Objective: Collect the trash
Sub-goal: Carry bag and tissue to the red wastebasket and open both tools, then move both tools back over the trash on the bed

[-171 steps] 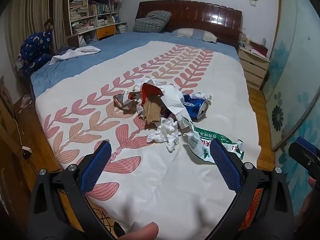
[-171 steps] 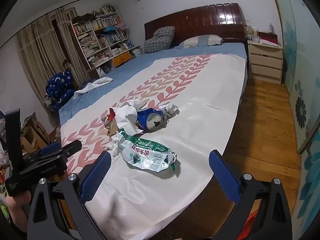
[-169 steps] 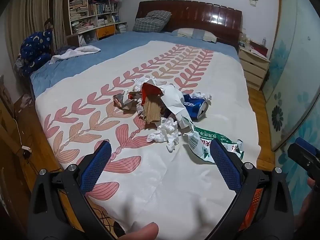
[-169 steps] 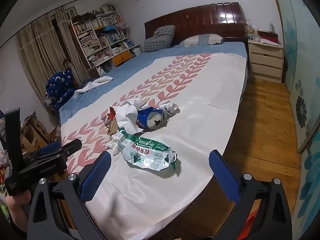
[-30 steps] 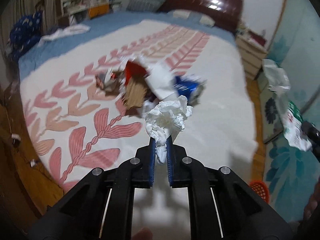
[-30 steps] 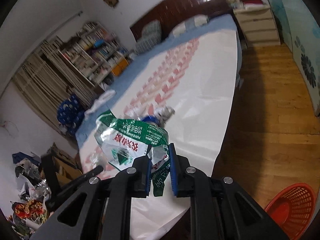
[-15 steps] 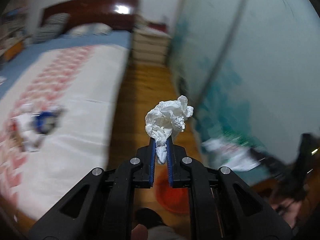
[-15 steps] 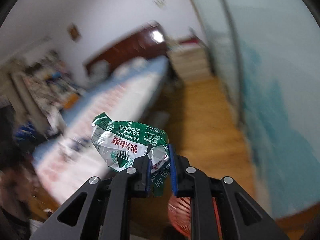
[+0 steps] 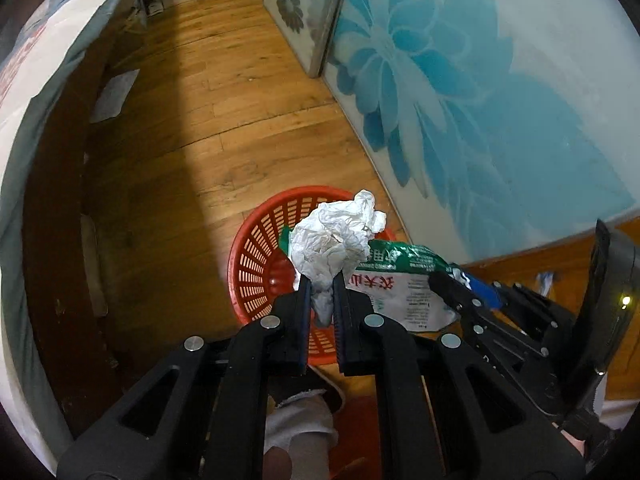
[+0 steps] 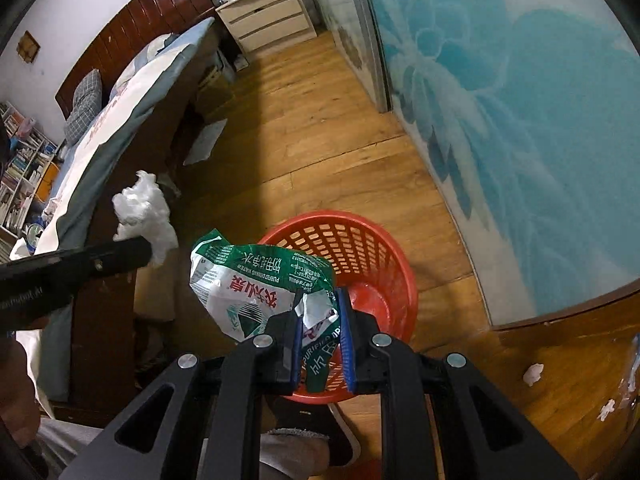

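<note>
My left gripper (image 9: 321, 292) is shut on a crumpled white tissue (image 9: 336, 240) and holds it above a red mesh basket (image 9: 256, 264) on the floor. My right gripper (image 10: 320, 312) is shut on a crumpled green and white plastic wrapper (image 10: 256, 280), held over the near left rim of the same basket (image 10: 372, 256). The wrapper also shows in the left wrist view (image 9: 400, 288), just right of the tissue. The tissue also shows in the right wrist view (image 10: 144, 208), left of the basket.
The basket stands on a wooden floor (image 10: 320, 120) between the bed (image 10: 120, 120) on the left and a blue flower-patterned sliding door (image 10: 520, 120) on the right. A nightstand (image 10: 268, 20) stands at the far end. A sheet of paper (image 10: 206, 140) lies by the bed. My foot (image 10: 304, 432) is below the basket.
Both grippers have swung away from the bed and down toward the floor, bringing the tissue and the wrapper over the red basket. Both stay shut on their loads.
</note>
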`<state>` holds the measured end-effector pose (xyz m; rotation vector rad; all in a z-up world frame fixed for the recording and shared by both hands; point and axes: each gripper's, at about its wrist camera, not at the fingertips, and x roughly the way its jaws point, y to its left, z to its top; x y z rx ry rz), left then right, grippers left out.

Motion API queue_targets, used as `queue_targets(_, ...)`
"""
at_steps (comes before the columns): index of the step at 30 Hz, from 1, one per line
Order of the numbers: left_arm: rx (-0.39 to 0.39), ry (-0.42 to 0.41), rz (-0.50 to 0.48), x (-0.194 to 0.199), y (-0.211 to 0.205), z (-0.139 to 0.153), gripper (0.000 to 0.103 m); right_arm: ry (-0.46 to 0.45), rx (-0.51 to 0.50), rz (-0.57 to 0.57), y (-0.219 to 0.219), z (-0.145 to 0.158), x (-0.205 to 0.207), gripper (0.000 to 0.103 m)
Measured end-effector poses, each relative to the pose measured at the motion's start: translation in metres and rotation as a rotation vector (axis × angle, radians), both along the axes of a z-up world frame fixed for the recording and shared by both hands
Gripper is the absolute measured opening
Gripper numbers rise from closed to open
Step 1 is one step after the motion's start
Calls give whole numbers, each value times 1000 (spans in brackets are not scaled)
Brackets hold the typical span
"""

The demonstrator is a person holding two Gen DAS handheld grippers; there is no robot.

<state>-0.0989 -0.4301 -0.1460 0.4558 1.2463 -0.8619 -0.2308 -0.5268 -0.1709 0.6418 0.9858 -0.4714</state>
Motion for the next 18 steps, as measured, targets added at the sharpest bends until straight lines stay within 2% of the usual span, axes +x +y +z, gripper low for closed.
queue_targets(2, 16, -5, -3, -1, -3, -4, 10, 5, -5, -2, 1, -6, 3, 16)
queue_targets(6, 11, -29, 6, 4, -5, -2, 10, -14, -30, -16, 5, 0, 6, 17)
queue_targets(8, 8, -39, 16, 5, -3, 1, 11, -11, -35, -21, 3, -1, 9, 20)
queue_targets(9, 8, -42, 22, 5, -2, 2, 14, -12, -37, -26, 3, -1, 8, 32)
queue_targets(10, 4, -44, 23, 5, -1, 3, 18, -17, -36, -28, 3, 1, 8, 61)
queue_targets(12, 4, -59, 31, 4, 1, 7, 65, -41, -52, -48, 3, 4, 4, 86)
queue_targets(13, -5, -76, 40, 3, 3, 11, 68, -47, -74, -67, 3, 7, 0, 84)
queue_targets(16, -28, -99, 68, 5, 13, 20, 68, -37, -103, -77, 3, 15, -2, 77)
queue_targets(18, -33, -113, 88, 7, 19, 25, 68, -48, -115, -88, 3, 23, -4, 77)
